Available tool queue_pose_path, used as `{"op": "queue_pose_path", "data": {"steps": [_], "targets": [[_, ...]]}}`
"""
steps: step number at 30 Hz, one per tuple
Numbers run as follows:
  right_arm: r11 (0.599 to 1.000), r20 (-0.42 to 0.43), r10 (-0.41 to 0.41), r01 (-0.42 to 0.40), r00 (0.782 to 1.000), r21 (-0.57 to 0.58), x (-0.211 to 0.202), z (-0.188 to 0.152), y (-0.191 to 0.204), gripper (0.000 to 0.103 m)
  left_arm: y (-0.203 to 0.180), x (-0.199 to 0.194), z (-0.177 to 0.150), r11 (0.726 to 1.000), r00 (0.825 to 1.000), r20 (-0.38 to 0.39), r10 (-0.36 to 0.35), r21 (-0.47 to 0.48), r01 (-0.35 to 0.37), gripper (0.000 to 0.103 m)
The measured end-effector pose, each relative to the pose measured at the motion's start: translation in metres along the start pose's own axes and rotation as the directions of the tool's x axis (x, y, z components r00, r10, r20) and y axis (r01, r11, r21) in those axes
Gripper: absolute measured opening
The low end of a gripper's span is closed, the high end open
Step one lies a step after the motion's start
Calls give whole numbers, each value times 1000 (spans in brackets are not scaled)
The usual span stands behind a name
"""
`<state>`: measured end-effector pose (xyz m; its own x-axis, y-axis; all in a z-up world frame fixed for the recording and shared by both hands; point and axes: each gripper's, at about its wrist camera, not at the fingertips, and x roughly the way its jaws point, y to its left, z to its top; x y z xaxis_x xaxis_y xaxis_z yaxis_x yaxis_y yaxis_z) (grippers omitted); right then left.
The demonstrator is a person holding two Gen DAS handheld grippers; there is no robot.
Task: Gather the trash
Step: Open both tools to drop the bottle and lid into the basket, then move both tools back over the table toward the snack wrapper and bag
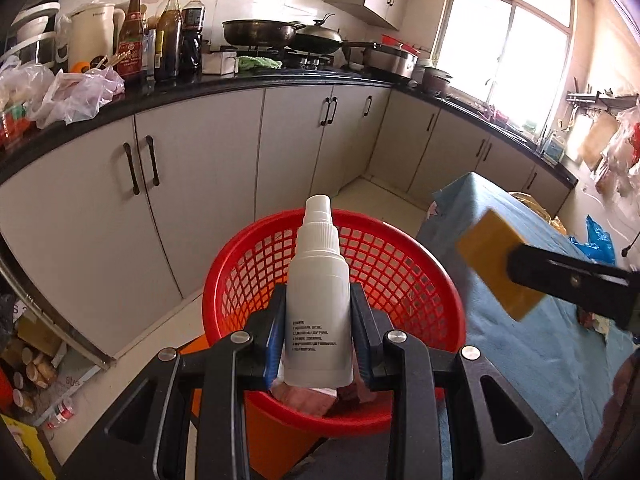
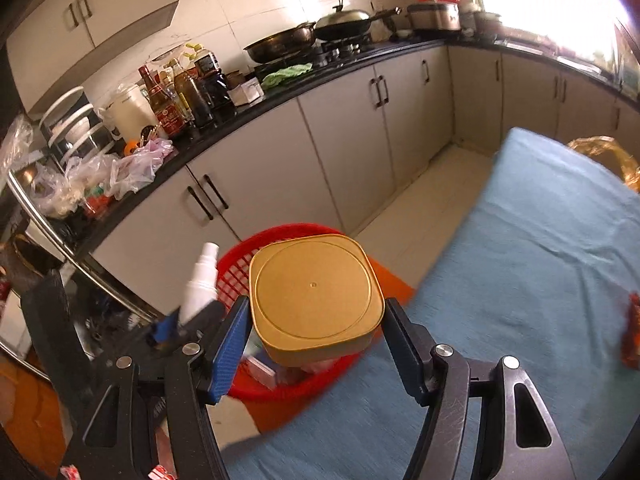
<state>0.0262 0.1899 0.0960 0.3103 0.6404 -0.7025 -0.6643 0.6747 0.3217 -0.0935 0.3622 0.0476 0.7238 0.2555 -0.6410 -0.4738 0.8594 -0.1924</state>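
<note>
My left gripper (image 1: 319,308) is shut on a white spray bottle (image 1: 319,304) and holds it upright over the red mesh basket (image 1: 400,268). The basket holds some pinkish packets at its bottom. My right gripper (image 2: 316,312) is shut on a gold square lid or tin (image 2: 314,296), held above the basket's rim (image 2: 236,260). In the left wrist view the gold tin (image 1: 496,264) hangs to the right of the basket, over the blue cloth. In the right wrist view the white bottle (image 2: 200,284) and the left gripper show to the left.
A table with a blue cloth (image 2: 540,260) stands right of the basket, with an orange bag (image 2: 600,152) and a red packet (image 2: 632,332) on it. Grey cabinets (image 1: 200,184) under a black counter with bottles (image 1: 168,36), pans (image 1: 260,32) and plastic bags (image 1: 76,92) run behind.
</note>
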Motion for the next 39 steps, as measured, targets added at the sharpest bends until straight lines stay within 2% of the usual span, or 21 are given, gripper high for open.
{"op": "queue_pose_path", "data": {"steps": [1, 3, 4, 5, 10, 15, 20, 25, 29, 31, 33, 35, 39], "targets": [[1000, 1, 4, -4, 1000, 3, 5, 3, 0, 71, 1, 1, 1, 1000, 1000, 2, -3, -3, 3, 29], [1000, -5, 11, -11, 1000, 7, 11, 7, 0, 71, 0, 3, 3, 1000, 1000, 2, -11, 1, 11, 46], [1000, 4, 13, -13, 1000, 14, 9, 8, -3, 71, -1, 2, 3, 1000, 1000, 4, -13, 3, 13, 61], [1000, 13, 12, -13, 1000, 18, 5, 7, -7, 71, -2, 0, 3, 1000, 1000, 14, -9, 2, 9, 63], [999, 50, -15, 12, 999, 42, -27, -7, -32, 71, -14, -12, -2, 1000, 999, 34, -28, 14, 28, 63], [996, 48, -41, 37, 998, 79, -59, -32, -65, 71, -48, -26, -18, 992, 994, 11, -109, 63, 108, 63], [990, 40, -57, 51, 998, 131, -93, -70, -106, 71, -105, -34, -41, 970, 985, -33, -171, 170, 174, 65], [978, 47, -118, 108, 992, 176, -129, -93, -155, 71, -163, -38, -70, 933, 969, -98, -225, 267, 243, 67], [953, 79, -209, 185, 975, 238, -163, -89, -210, 71, -204, -42, -91, 894, 955, -144, -261, 337, 295, 68], [927, 92, -293, 259, 952, 270, -178, -78, -247, 71, -221, -44, -97, 874, 949, -161, -273, 370, 314, 68], [910, 90, -327, 288, 941, 298, -183, -69, -277, 73, -233, -47, -101, 859, 945, -169, -279, 396, 325, 68], [894, 69, -338, 297, 939, 334, -182, -59, -311, 73, -245, -51, -105, 839, 943, -174, -285, 431, 333, 68], [876, 20, -294, 260, 956, 405, -165, -43, -363, 73, -257, -50, -109, 818, 940, -188, -286, 463, 341, 68]]}}
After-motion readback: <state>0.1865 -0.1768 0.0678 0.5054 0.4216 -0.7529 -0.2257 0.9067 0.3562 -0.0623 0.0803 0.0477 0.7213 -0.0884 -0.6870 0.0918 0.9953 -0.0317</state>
